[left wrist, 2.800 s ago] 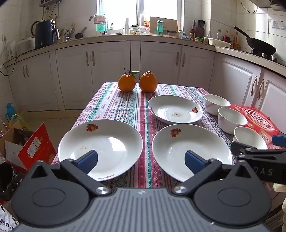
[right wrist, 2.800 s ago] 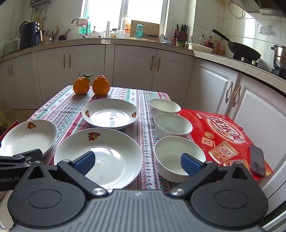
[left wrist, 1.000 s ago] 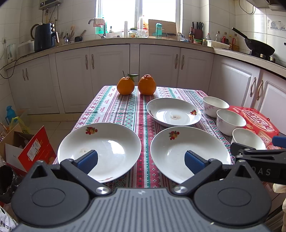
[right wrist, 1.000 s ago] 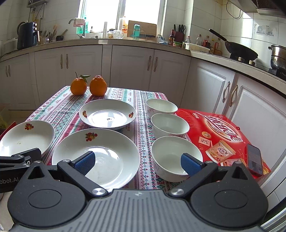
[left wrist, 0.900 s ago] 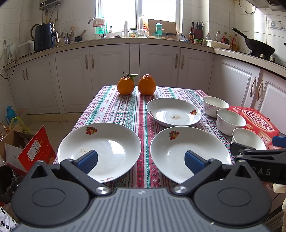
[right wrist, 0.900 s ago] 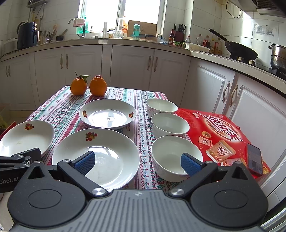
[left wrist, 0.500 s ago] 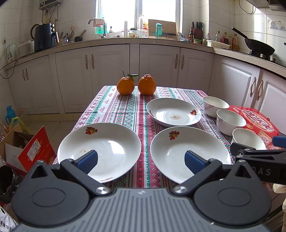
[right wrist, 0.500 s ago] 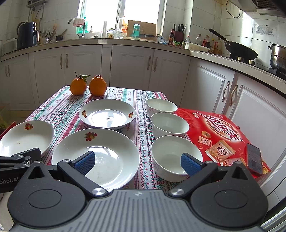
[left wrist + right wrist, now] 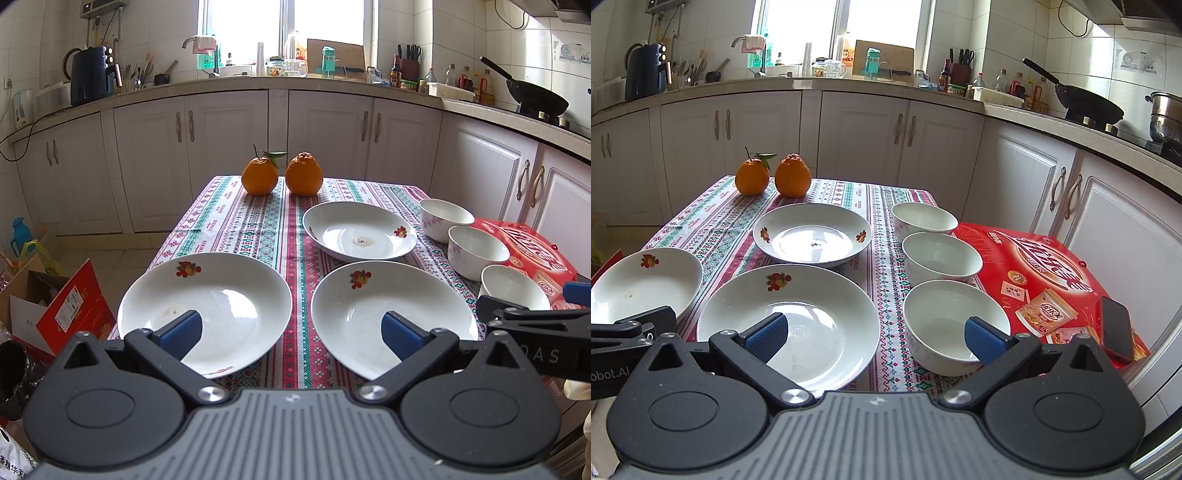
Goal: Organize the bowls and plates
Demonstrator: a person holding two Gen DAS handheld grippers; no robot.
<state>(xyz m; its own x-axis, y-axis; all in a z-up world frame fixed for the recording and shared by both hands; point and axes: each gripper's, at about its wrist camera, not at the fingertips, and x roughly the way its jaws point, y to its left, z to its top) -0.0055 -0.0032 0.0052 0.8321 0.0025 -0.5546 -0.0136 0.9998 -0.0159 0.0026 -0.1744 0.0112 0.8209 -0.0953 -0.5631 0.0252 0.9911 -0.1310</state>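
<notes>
With both sets of jaws wide and empty, my left gripper (image 9: 291, 330) faces the gap between two near plates while my right gripper (image 9: 875, 332) is nearer the nearest bowl (image 9: 955, 325), just ahead, slightly right.

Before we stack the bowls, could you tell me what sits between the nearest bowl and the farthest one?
A third white bowl, the middle bowl, sits between the nearest bowl and the farthest bowl; the right wrist view shows it best.

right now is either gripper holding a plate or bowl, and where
Nothing is held. The left gripper and right gripper are both open, short of the plates and bowls.
</notes>
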